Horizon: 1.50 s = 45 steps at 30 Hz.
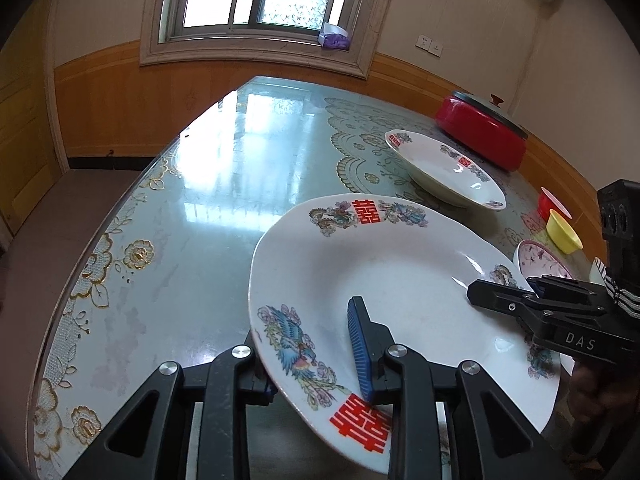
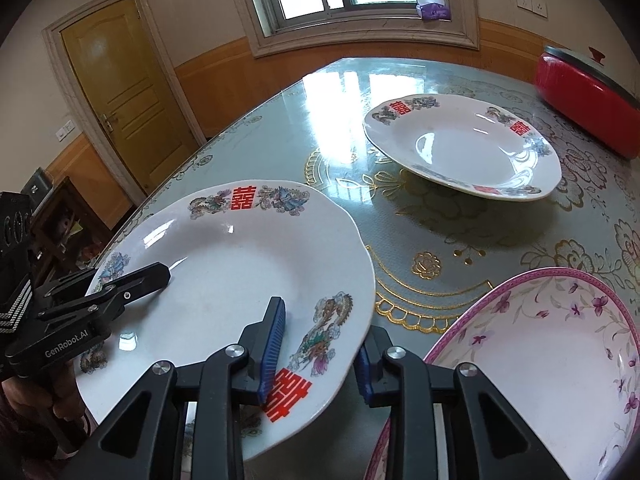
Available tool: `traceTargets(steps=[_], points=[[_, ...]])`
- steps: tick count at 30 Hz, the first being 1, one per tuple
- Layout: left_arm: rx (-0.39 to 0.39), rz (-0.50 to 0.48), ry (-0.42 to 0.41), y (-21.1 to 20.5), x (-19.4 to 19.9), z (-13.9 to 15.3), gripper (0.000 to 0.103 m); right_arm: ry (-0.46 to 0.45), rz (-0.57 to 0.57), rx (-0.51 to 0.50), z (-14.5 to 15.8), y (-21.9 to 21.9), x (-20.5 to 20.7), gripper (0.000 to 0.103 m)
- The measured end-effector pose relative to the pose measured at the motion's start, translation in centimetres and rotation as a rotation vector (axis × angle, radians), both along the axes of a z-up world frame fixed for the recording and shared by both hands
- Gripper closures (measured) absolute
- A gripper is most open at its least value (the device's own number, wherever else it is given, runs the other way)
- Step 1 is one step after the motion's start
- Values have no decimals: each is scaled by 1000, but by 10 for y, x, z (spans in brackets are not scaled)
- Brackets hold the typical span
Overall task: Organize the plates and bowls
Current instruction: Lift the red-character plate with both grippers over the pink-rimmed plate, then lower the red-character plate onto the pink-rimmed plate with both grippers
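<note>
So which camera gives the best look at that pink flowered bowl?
The right wrist view: the pink bowl fills its lower right corner, showing the purple blossoms inside and the pink rim. The left wrist view shows only a small part of it at the right edge, behind the plate.

Two white plates point(image 2: 224, 280) point(image 2: 464, 148), one pink-rimmed bowl point(image 2: 552, 344), one red bowl point(image 1: 554, 203), one yellow bowl point(image 1: 564, 231), one red pot point(image 1: 482, 132).
</note>
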<state>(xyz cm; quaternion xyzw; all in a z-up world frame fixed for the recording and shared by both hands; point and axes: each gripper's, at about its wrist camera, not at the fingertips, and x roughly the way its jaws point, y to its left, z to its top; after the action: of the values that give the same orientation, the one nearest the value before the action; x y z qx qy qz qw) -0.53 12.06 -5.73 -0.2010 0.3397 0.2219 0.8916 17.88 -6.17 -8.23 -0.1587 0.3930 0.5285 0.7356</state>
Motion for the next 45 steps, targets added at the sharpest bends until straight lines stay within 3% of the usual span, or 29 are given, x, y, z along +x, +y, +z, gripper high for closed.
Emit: traceTargets(steps=[14, 26, 36, 45], points=[[35, -62, -45, -13, 4, 23, 73, -39, -40, 64, 22, -19, 0, 73], [62, -221, -84, -61, 51, 49, 73, -86, -192, 110, 48, -91, 23, 73], [13, -343, -65, -126, 102, 41, 73, -79, -312, 68, 44, -165, 55, 73], [-24, -315, -27, -160, 122, 27, 73, -43, -283, 24, 34, -196, 74, 73]])
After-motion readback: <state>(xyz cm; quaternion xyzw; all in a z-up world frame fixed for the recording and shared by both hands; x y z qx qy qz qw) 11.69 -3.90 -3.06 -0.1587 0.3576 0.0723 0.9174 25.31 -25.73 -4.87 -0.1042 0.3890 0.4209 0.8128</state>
